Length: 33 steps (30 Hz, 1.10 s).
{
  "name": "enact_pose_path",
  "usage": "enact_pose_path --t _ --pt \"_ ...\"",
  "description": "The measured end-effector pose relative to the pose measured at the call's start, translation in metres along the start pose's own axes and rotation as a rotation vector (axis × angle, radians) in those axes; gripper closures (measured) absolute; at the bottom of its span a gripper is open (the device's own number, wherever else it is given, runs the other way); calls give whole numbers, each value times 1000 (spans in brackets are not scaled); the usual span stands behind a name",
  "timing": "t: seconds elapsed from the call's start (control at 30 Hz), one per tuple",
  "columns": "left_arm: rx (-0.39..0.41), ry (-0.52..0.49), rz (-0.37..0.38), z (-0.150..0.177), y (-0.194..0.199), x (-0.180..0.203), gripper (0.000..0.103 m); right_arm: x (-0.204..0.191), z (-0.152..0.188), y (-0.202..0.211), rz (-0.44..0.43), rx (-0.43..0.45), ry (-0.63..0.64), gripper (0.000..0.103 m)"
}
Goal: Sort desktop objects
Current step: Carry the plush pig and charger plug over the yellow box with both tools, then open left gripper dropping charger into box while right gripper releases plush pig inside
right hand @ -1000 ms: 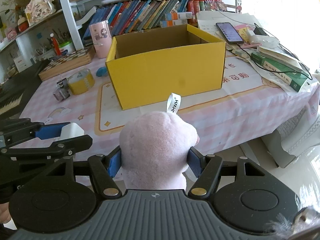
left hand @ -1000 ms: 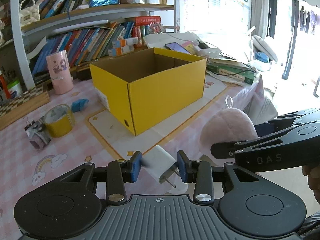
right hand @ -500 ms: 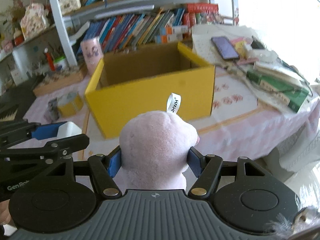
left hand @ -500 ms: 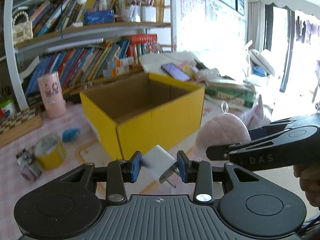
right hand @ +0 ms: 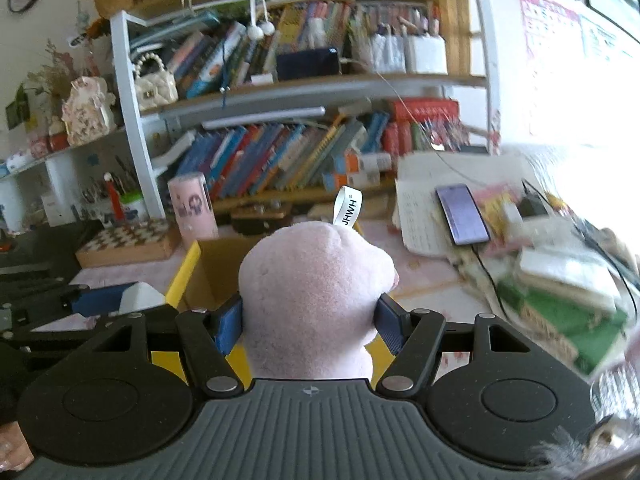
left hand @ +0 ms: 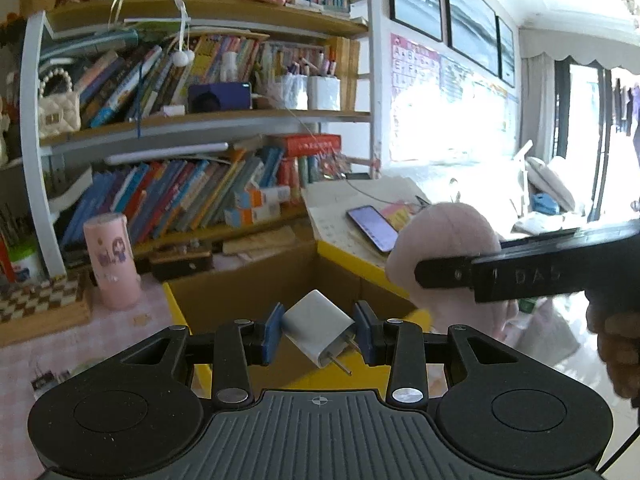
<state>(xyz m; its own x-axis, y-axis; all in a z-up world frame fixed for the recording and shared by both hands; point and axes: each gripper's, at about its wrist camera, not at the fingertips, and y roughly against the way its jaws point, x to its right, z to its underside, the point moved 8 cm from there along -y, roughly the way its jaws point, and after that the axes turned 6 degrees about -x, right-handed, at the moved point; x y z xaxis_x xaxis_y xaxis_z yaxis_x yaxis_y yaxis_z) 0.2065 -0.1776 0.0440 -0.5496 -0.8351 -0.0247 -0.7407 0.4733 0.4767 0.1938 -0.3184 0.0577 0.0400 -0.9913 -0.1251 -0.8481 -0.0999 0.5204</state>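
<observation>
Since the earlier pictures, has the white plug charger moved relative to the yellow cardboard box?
Yes. The white plug charger was before the yellow cardboard box; now it is over its opening.

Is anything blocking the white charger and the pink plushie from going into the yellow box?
Nothing visible does. The charger hangs in the left gripper right over the open box, whose inside looks bare. The plushie, in the right gripper, is at the box's rim beside it.

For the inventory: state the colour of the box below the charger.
Yellow outside, brown cardboard inside; clearest in the left wrist view.
</observation>
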Motion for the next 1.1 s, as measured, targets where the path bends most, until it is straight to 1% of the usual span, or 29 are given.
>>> enact_pose_path --t 0.07,0.2,0.27,0.4,0.57,0.77,0.93,1.1 --pt "-1 -8 -39 -5 -9 -2 66 4 -11 -9 -16 9 20 39" --pt "-14 9 -103 -13 -32 -12 66 12 -31 -31 -41 10 57 39" --pt "-22 1 -129 -15 -43 -14 66 13 -38 -43 -64 -4 76 39" --pt "-70 -12 -169 -12 -69 -17 66 14 -49 -71 -106 -46 143 39" --pt "-140 1 -193 -3 -98 -20 66 13 -50 -111 -166 -137 212 39" --pt "-231 -35 -211 9 -122 -19 66 9 -42 -157 -204 -256 285 39" --pt "-304 -43 -224 19 -135 -20 66 -3 -31 -191 -229 -370 389 39" --pt "-335 -12 -223 22 -138 -25 66 -13 -16 -214 -232 -464 476 39"
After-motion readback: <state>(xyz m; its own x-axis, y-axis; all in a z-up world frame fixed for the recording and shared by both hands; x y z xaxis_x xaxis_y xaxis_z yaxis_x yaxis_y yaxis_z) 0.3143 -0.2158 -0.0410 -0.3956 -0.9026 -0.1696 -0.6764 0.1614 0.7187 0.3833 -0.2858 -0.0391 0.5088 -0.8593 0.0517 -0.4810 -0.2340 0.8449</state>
